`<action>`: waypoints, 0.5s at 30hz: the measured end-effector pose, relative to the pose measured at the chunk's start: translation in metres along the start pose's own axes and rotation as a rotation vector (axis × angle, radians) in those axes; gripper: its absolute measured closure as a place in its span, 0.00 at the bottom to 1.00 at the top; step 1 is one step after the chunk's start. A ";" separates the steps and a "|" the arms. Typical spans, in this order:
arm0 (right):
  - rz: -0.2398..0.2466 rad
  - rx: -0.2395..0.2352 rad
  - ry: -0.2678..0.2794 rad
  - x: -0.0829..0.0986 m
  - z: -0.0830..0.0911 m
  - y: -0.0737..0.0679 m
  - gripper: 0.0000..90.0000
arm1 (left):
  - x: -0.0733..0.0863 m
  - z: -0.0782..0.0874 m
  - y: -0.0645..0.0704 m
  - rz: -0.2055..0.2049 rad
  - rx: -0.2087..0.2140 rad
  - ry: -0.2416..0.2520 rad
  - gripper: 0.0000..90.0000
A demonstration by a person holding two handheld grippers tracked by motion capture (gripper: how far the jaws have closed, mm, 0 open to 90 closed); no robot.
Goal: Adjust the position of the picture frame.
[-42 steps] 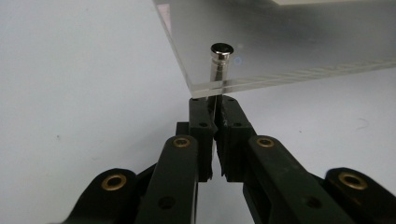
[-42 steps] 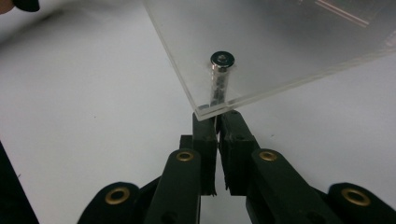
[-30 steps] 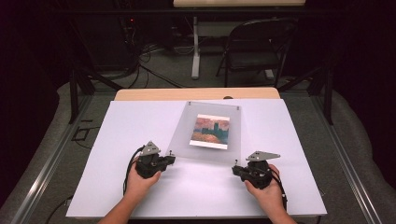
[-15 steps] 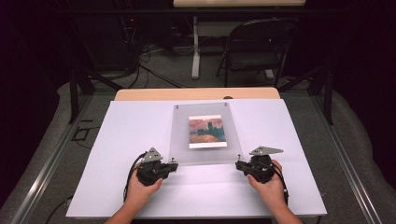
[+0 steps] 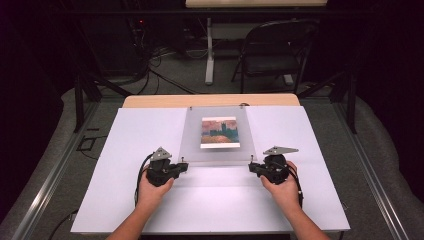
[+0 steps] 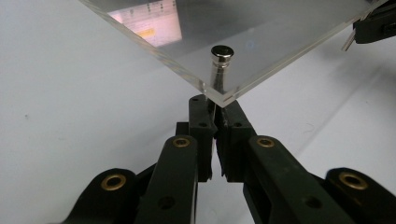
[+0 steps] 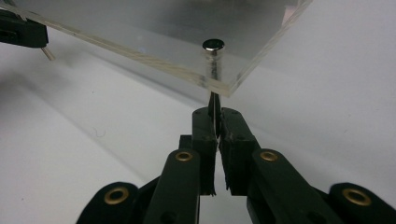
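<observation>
Clear acrylic frame [image 5: 218,135] with a small landscape print [image 5: 219,132] sandwiched inside sits mid-table, far edge reaching the far edge of the white table [image 5: 125,200] cover, squared up to the table's edges. Both grippers are at its two near corners. Left gripper [image 5: 184,166] grips the near-left corner: in the left gripper view the jaws are clenched on the metal standoff pin [image 6: 219,70] just under the acrylic corner, almost no gap between them. Right gripper [image 5: 252,166] mirrors this at the near-right corner; in the right gripper view the jaws are pinched on the thin stem of the standoff [image 7: 213,53] below the plate.

The near edge looks lifted slightly off the table in both gripper views, shadow showing beneath; whether the far edge rests on the table cannot be told.

Progress judgement: grasp is done on both sides, frame is aligned and roughly centred left to right. What is left is probably setting the near edge down, or carrying it to a final spot, then releasing both jaws. No other objects on the table. A folding chair [image 5: 272,50] and cables sit beyond the far edge.
</observation>
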State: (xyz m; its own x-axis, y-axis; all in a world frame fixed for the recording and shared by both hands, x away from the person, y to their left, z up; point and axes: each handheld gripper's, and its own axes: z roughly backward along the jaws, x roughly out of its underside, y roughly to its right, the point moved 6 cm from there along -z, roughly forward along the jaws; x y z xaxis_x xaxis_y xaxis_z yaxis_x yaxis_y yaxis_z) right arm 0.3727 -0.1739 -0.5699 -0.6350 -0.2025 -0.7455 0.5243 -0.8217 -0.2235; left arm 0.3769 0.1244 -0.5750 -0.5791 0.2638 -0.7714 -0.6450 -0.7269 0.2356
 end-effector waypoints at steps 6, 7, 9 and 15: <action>-0.013 0.009 0.003 0.005 -0.005 0.003 0.95 | 0.004 -0.006 0.000 -0.003 -0.007 -0.007 0.95; -0.009 0.012 -0.002 0.006 -0.006 0.003 0.95 | 0.005 -0.006 -0.001 -0.002 -0.006 -0.007 0.95; -0.004 0.011 -0.002 0.007 -0.006 0.003 0.95 | 0.007 -0.008 0.000 -0.010 -0.013 -0.011 0.95; -0.013 0.012 -0.014 0.012 -0.009 0.005 0.95 | 0.011 -0.010 -0.001 -0.016 -0.008 -0.023 0.95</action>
State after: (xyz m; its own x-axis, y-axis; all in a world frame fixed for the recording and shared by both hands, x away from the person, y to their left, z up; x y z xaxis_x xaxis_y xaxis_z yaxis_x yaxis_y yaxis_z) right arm 0.3729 -0.1755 -0.5851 -0.6494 -0.1988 -0.7340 0.5090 -0.8307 -0.2254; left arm 0.3766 0.1215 -0.5896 -0.5802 0.2903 -0.7609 -0.6506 -0.7273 0.2186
